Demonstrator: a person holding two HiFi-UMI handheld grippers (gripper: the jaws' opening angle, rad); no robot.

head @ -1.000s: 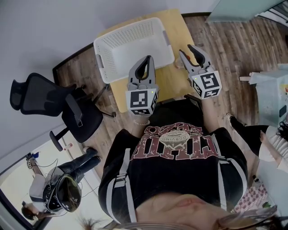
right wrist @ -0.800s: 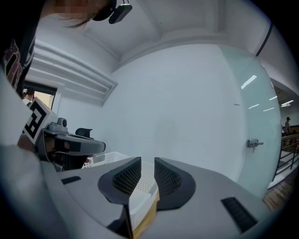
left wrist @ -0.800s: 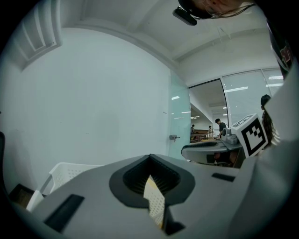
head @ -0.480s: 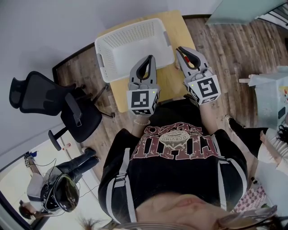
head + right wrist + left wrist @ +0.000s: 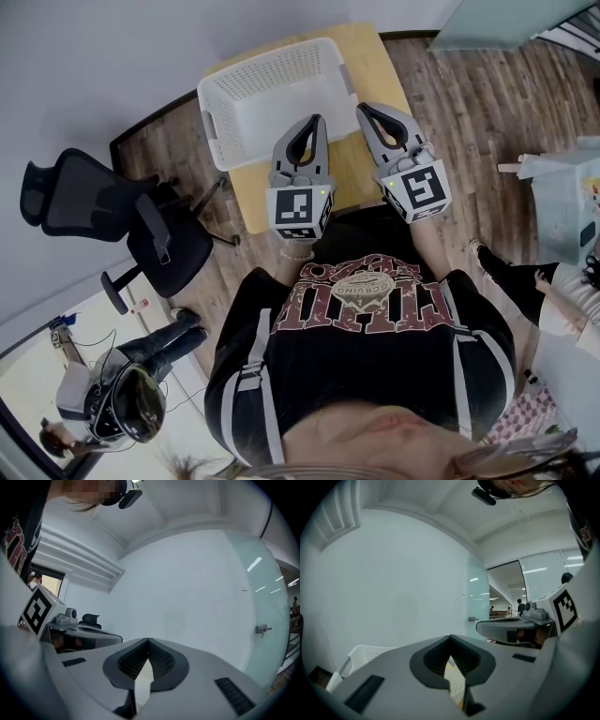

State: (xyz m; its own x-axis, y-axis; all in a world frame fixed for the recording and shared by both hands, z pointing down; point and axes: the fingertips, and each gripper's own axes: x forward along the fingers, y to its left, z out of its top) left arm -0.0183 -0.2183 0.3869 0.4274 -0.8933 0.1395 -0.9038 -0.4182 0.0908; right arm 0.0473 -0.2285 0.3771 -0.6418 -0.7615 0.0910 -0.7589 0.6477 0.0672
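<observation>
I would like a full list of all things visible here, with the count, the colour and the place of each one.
basket: one, white, perforated, on the far part of the table
table: one, light wood, below both grippers
office chair: one, black, on the floor left of the table
floor: brown wood planks, around the table
second person: one, dark trousers, lower left
shirt: one, black with red print, on the wearer's torso
left gripper: one, grey, shut on nothing, by the basket's near wall
right gripper: one, grey, shut on nothing, beside the left gripper
</observation>
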